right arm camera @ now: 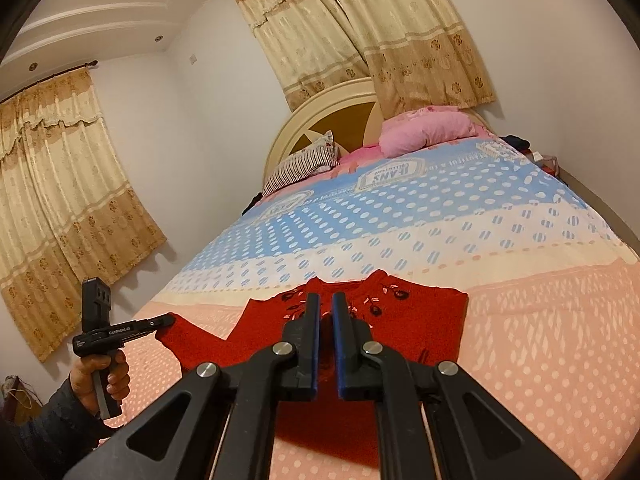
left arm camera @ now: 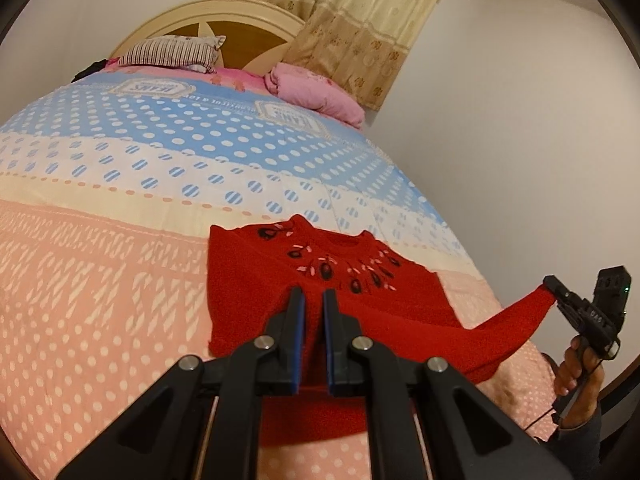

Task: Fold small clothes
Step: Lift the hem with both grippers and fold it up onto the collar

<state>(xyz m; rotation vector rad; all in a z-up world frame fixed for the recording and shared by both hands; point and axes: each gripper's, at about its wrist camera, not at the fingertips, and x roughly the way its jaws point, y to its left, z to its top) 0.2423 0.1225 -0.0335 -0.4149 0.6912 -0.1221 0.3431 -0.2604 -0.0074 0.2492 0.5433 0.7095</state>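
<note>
A red knitted sweater (left arm camera: 256, 280) with dark and pink embroidery around its neck (left arm camera: 344, 264) lies on the bed, neck towards the headboard. Its near edge is lifted off the cover and stretched between the two grippers. My left gripper (left arm camera: 313, 298) is shut on one end of that edge, with red cloth showing between its blue pads. The right wrist view shows it at the left (right arm camera: 170, 320), pinching a raised red corner. My right gripper (right arm camera: 326, 302) is shut on the other end of the sweater (right arm camera: 420, 320). It also shows at the right of the left wrist view (left arm camera: 551, 286).
The bed cover (left arm camera: 120, 200) is dotted in blue, white and peach. A striped pillow (left arm camera: 172, 54) and a pink pillow (left arm camera: 316, 92) lie against the cream headboard (left arm camera: 240, 12). Beige curtains (right arm camera: 60, 200) hang behind and beside the bed. A hand (right arm camera: 100, 380) holds the left gripper's handle.
</note>
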